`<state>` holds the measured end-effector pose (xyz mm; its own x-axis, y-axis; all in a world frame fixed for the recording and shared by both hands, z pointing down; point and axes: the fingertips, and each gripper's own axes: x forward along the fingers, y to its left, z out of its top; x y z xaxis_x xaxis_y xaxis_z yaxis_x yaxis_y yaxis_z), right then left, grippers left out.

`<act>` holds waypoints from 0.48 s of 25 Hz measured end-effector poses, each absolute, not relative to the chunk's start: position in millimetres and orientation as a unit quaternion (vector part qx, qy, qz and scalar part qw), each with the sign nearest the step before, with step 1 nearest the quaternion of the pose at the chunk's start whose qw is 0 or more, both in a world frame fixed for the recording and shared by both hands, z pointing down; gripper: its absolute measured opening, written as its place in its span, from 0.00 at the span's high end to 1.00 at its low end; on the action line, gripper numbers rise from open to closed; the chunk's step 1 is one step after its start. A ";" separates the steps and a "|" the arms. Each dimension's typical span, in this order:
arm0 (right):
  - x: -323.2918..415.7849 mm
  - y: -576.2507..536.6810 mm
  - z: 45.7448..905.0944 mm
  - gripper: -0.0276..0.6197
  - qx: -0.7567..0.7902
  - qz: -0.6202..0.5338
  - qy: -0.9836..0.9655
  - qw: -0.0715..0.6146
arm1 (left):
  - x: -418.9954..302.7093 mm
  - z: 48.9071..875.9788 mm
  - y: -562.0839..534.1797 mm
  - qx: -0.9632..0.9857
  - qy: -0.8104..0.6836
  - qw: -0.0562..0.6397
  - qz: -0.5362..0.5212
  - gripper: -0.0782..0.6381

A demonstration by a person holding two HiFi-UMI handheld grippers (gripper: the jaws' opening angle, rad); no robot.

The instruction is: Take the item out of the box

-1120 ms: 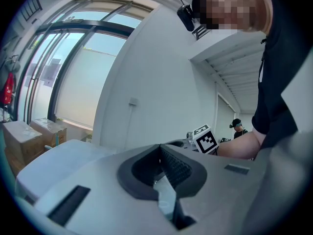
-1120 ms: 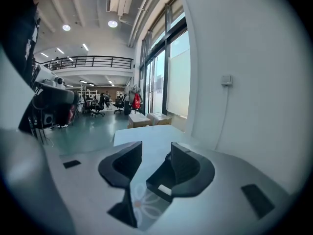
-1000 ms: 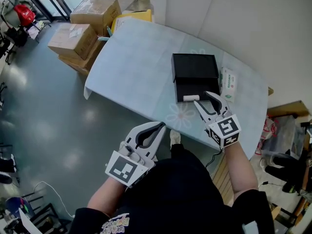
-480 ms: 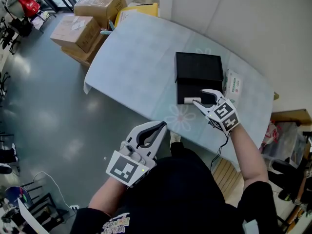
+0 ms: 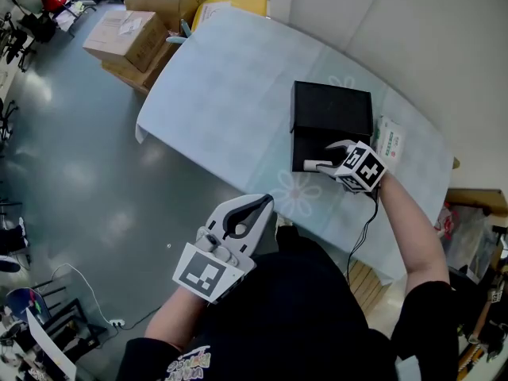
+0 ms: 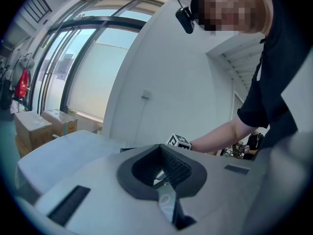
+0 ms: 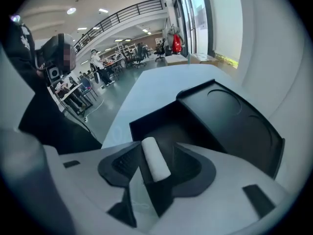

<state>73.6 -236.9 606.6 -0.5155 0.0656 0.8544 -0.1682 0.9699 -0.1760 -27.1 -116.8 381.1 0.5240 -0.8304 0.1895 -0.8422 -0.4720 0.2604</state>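
Straddling a small white cylindrical roll point(image 7: 155, 159) with jaws apart, right gripper point(image 5: 324, 155), roll lying inside black open box point(image 5: 332, 108) at its six o'clock edge, left gripper point(image 5: 264, 202) clenched, empty, seven o'clock of the box.

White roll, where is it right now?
In the right gripper view the white roll lies in the open black box, by its near edge, between the parted right tongs.

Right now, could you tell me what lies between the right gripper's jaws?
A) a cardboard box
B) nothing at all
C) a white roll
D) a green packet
C: the right gripper view shows a white roll lying between the parted jaws of the right gripper, over the open black box.
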 end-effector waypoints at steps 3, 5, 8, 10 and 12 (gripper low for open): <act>73.2 -235.9 621.6 0.67 -0.002 0.119 -0.846 0.519 | -28.5 385.8 -120.5 0.854 -0.492 0.170 0.020 0.88; 71.8 -237.5 628.1 0.67 -0.018 0.131 -0.838 0.530 | -29.9 389.4 -122.8 0.852 -0.494 0.174 0.022 0.88; 72.0 -239.1 635.3 0.67 -0.046 0.138 -0.820 0.553 | -32.9 392.8 -125.4 0.849 -0.497 0.179 0.023 0.88; 74.0 -238.6 638.3 0.67 -0.071 0.137 -0.806 0.571 | -33.9 394.3 -126.8 0.847 -0.499 0.182 0.024 0.88; 76.9 -237.7 640.4 0.67 -0.096 0.132 -0.792 0.588 | -34.1 395.7 -128.6 0.846 -0.499 0.185 0.026 0.88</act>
<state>76.9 -237.7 640.4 -0.2894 0.3074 0.9065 -0.0040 0.9466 -0.3223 -34.1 -128.6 395.7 0.4997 -0.8355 0.2286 -0.8547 -0.4328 0.2867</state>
